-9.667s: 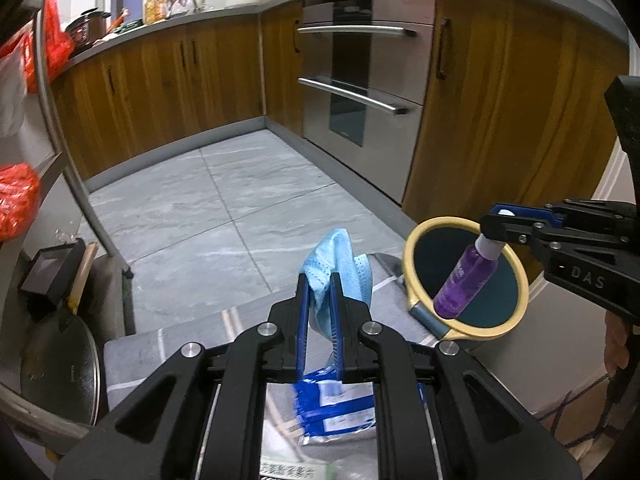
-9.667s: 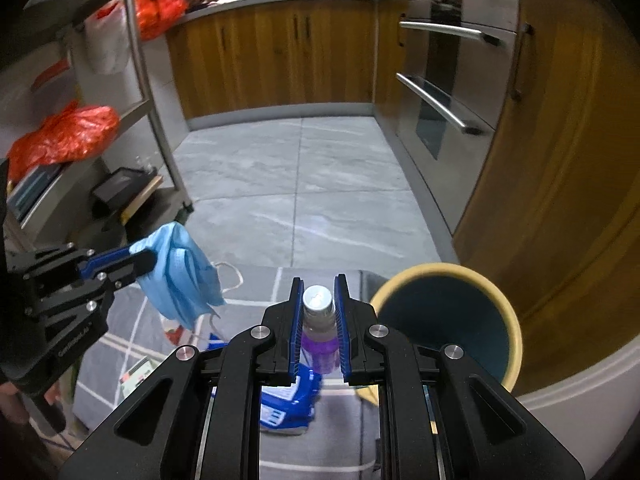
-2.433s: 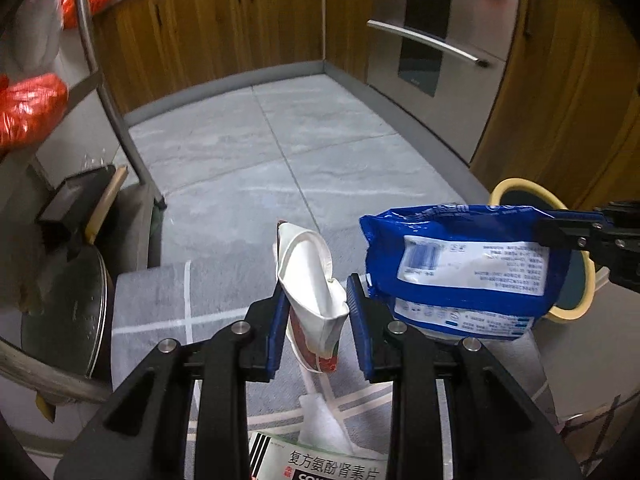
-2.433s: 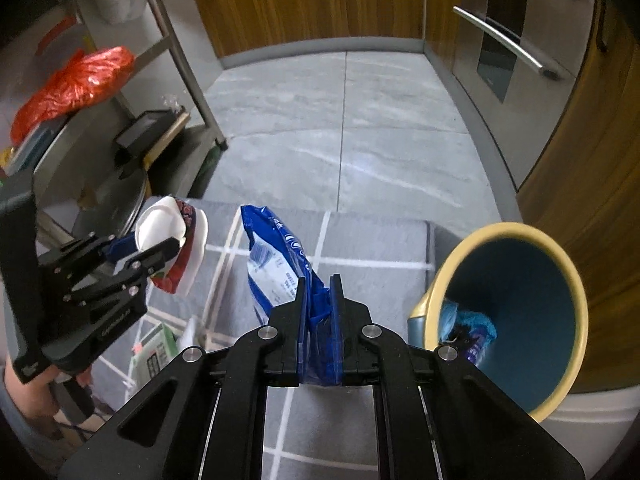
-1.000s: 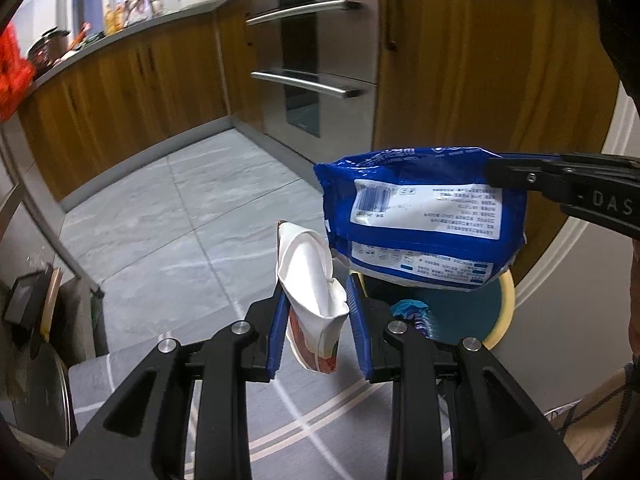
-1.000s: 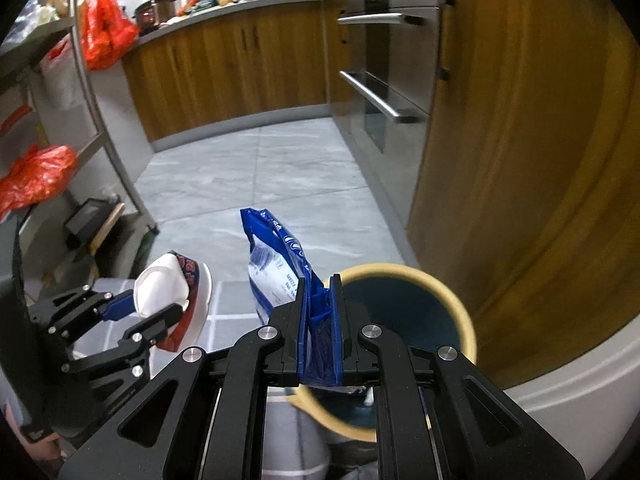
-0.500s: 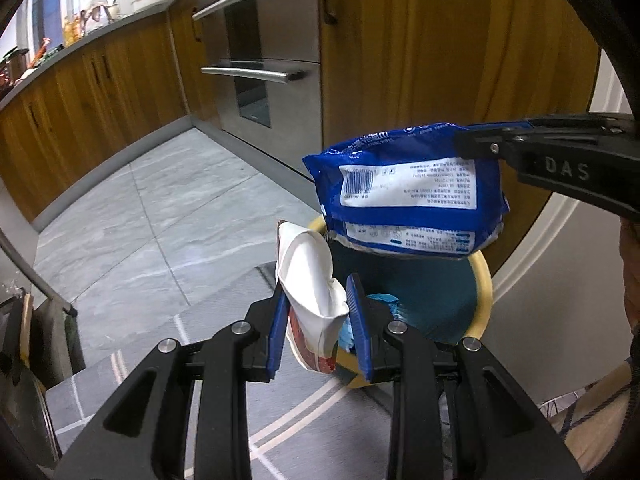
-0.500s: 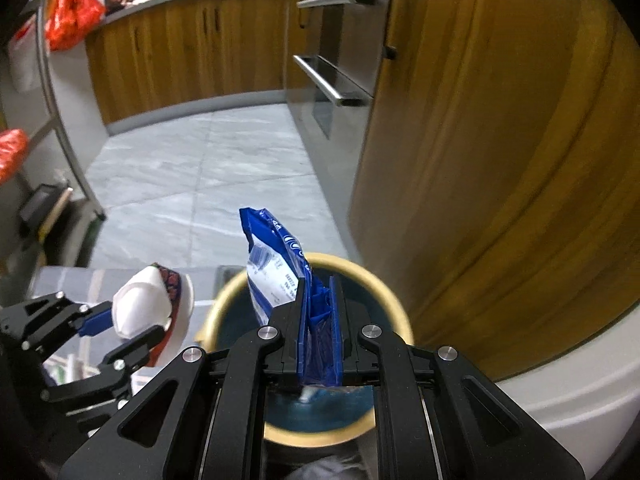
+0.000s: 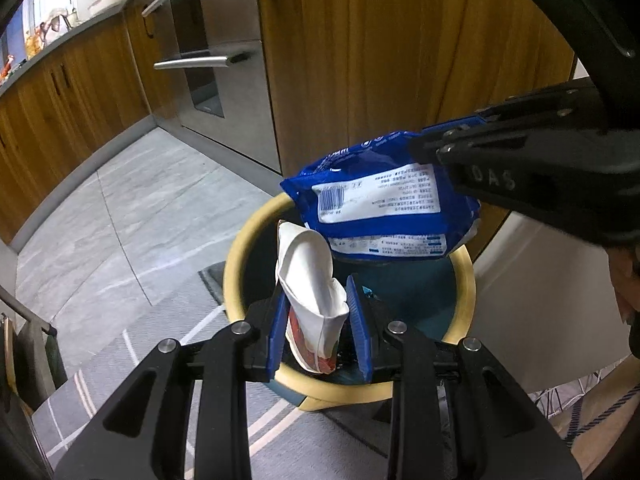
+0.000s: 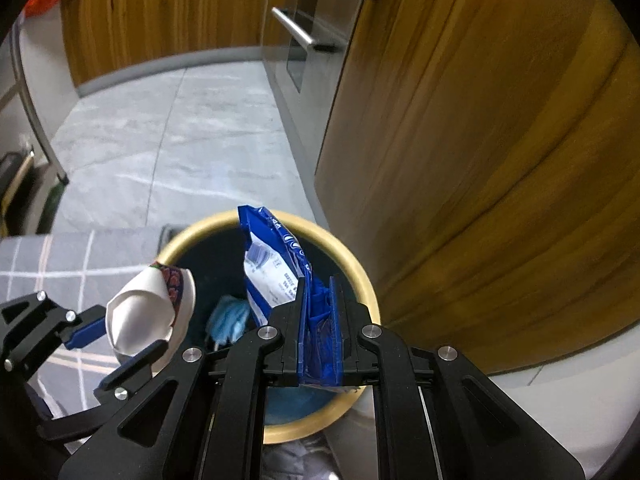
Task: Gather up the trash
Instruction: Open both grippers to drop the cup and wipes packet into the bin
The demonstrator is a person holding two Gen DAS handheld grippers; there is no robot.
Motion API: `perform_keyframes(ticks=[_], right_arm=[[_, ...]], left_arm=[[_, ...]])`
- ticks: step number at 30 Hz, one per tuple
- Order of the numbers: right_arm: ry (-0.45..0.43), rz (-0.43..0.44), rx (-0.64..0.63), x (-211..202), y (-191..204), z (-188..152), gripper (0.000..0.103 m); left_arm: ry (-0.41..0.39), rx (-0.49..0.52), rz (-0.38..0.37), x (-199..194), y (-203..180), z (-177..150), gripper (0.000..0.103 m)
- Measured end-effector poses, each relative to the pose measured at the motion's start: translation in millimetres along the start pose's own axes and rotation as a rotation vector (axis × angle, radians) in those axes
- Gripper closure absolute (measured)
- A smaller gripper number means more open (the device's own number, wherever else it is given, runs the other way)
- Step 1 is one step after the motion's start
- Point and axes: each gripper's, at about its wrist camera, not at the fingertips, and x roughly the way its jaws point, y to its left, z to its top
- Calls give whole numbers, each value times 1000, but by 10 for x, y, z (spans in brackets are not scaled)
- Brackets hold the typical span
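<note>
My left tongs [image 9: 318, 322] point steeply down over the yellow-rimmed bin [image 9: 464, 280], their blue pads clamped on a crumpled white paper cup [image 9: 310, 280] with red print, which stands up between them just above the bin's near rim. My right tongs [image 10: 318, 322] tilt down too, pinched tight on the end of a blue snack bag [image 10: 276, 276]; the bag hangs ahead of them over the bin's dark mouth. From my left tongs, the bag sits up and to the right, just beyond the cup. Deep below both tongs lies something pale blue [image 10: 228, 320], possibly a face mask. A grey rug [image 10: 80, 256] lies left of the bin.
</note>
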Motion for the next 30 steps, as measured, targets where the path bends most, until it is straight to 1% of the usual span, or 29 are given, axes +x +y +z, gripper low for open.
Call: perform_keyframes(ticks=[4,12,14,15,16,20,24,27,30], right_arm=[[28,-9,-21,140,41,-30,92],[74,-21,-59,399,131,-21,91],[77,-17,-46,400,101,-35,90],[78,-14,-38,403,92,-32,85],[74,-14,-36,400,92,-31,83],[55,-13,-40,359,90,-29,83],[55,-8,-37,375,90,-34,83],[52,-9,-33,366,76,-29,79],[43,-1,-18,313,68,-25,78]], left_arm=[[21,-2,-1,115,-2,-29,74],[70,-65,-25,367,122,-99,74],[78,-71,-30,398,129,-105,74],[80,-70,-26,406,130,-107,74],[81,-70,-24,412,128,-105,74],[81,-77,-20,435,149,-77,73],[88,-77,-14,444,169,-62,73],[86,-85,-14,411,188,-57,73],[77,-96,-11,340,223,-66,73]])
